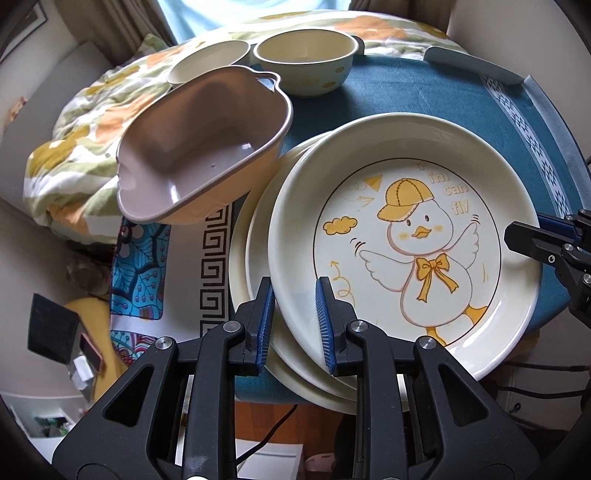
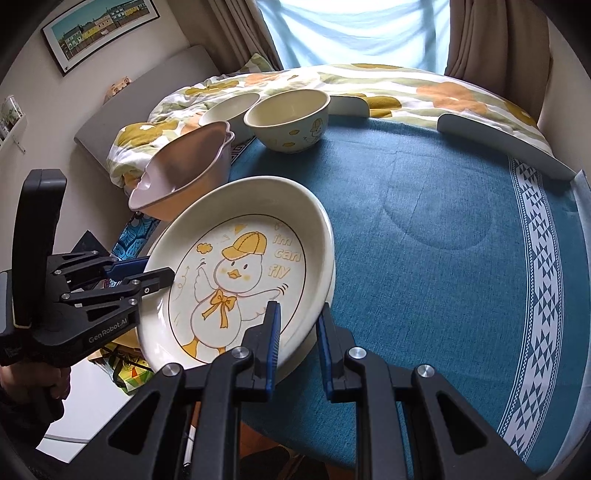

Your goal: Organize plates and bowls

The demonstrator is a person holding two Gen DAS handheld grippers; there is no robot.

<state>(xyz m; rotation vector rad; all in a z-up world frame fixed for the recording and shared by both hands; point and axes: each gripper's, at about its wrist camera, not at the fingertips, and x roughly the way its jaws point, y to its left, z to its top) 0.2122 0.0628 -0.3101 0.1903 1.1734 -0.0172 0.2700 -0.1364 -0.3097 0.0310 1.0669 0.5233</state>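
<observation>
— What's nearest, by the duck plate (image 1: 402, 236)?

— The left hand-held gripper (image 1: 295, 321), at the plate's near-left rim. Its blue pads (image 1: 266, 317) straddle that rim with only a narrow gap between them; I cannot tell whether they actually press on it.

— And the other one?

— The right hand-held gripper (image 2: 298, 343) is at the opposite edge of the duck plate, jaws nearly together with the rim between the pads (image 2: 274, 339). It looks like a pinch on the plate. A person's hand (image 2: 33, 384) is on the left gripper's grip.

— Where does the plate sit?

— On top of a stack of plain cream plates (image 1: 251, 258), tilted and not square with them: the lower rims show past its left side. The stack sits at the near-left edge of the worktop (image 2: 443, 229), which is covered by a teal cloth.

— Farther out from the duck plate?

— Just beyond its far-left rim is a pinkish-tan bowl (image 1: 199, 155) with a spout and small handles, leaning over the worktop's edge; what it rests on is hidden. Behind that are a cream duck-print bowl (image 1: 306, 62) and, to its left, a shallower cream bowl (image 1: 208, 64). A flowered quilt (image 1: 85, 140) on a bed lies beyond them, with a curtained window (image 2: 351, 33) at the back.
</observation>
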